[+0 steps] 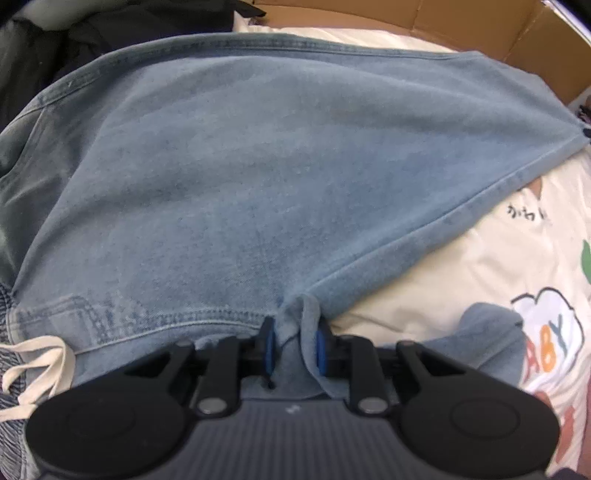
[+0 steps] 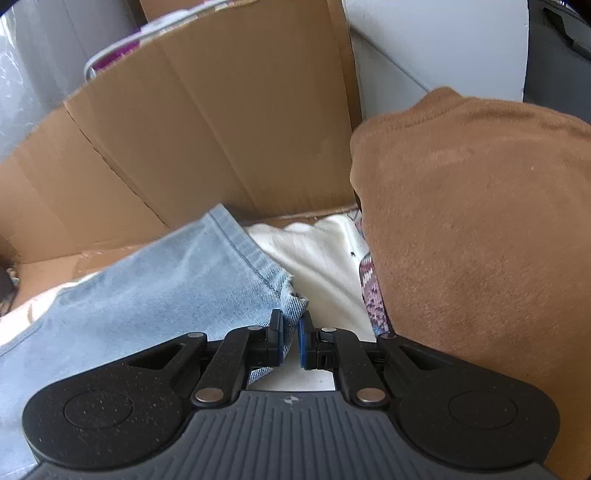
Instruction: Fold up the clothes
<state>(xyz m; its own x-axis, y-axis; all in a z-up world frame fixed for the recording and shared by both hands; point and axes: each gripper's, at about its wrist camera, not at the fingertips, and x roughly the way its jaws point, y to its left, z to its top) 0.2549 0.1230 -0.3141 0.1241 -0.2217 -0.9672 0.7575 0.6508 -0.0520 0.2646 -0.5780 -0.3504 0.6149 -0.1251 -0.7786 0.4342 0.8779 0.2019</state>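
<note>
Over the printed bedsheet [image 1: 461, 266], your left gripper [image 1: 293, 345] sits low, pinching a fold of the jeans [image 1: 258, 166]; your right gripper [image 2: 290, 341] clamps their frayed hem corner beside the cardboard box [image 2: 184, 129].

Colourful letters "ABY" on cream printed sheet [image 1: 480, 266], small handwritten marks unreadable

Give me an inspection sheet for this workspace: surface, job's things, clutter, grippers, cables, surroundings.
Surface: cream printed bedding, mostly under cloth.
Job's things: jeans spread flat; drawstring at the near left.
Clutter: dark clothes far left; brown garment and patterned cloth at right.
Grippers: left gripper shut on a jeans fold; right gripper shut on the jeans hem corner.
Cables: nothing seen.
Surroundings: cardboard box behind; grey wall.
</note>
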